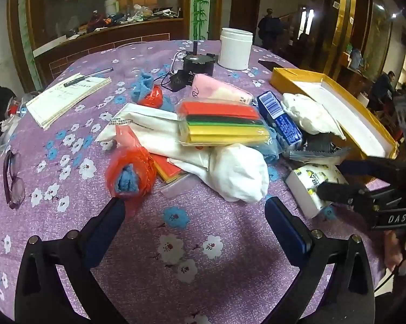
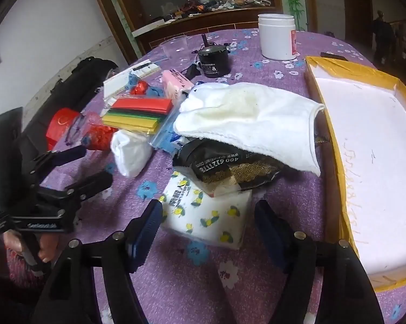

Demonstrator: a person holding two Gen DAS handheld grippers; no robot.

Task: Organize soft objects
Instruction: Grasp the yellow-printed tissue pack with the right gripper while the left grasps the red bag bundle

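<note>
White, lemon-printed soft tissue pack (image 2: 211, 216) lies on the purple floral bench (image 2: 176, 283), between the parted jaws of the right hand-held gripper (image 2: 207, 224), seemingly untouched. Left hand-held gripper (image 1: 195, 213) gapes wide, empty.

A white wall (image 2: 54, 35), a wood-framed glass partition (image 1: 103, 8), a dark door (image 1: 244, 5), dim warm lighting.

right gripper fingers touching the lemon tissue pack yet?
Apart. Right wrist view: the right gripper is open, its fingers straddling the lemon tissue pack with purple cloth visible on both sides.
</note>
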